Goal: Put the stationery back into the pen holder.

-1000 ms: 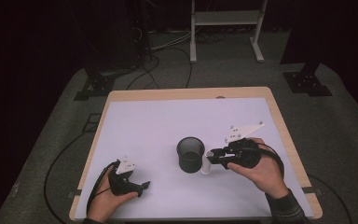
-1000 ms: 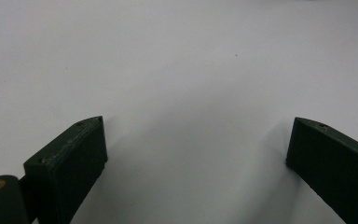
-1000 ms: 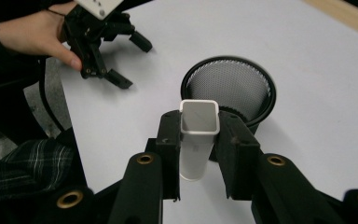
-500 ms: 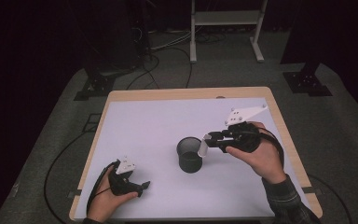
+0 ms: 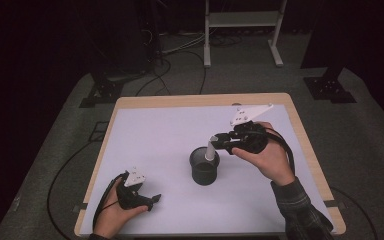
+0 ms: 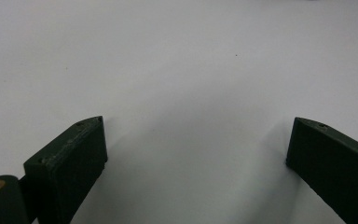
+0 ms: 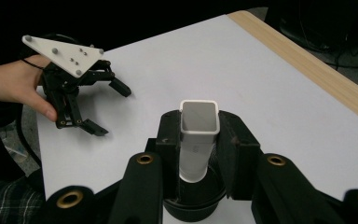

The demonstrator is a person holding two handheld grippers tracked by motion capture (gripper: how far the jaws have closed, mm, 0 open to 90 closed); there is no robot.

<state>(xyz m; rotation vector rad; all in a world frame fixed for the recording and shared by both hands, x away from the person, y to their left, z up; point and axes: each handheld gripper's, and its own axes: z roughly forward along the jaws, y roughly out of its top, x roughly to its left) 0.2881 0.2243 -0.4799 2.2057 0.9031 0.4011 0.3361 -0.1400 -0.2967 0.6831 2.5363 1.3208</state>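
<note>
Where jaws pinch it, white tube's (image 7: 198, 135) lower end inside black cup (image 5: 204, 167).

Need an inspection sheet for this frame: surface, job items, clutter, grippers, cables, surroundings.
Surface: white table with a wooden edge.
Job's things: black cup upright mid-table; white tube, open-ended, its lower end in the cup's mouth.
Clutter: nothing seen.
Grippers: right gripper shut on the tube above the cup; left gripper open, low over the table's near left.
Cables: one trails from each gripper; more on the floor behind.
Surroundings: dark room, grey carpet, white stand, black stand feet.
</note>
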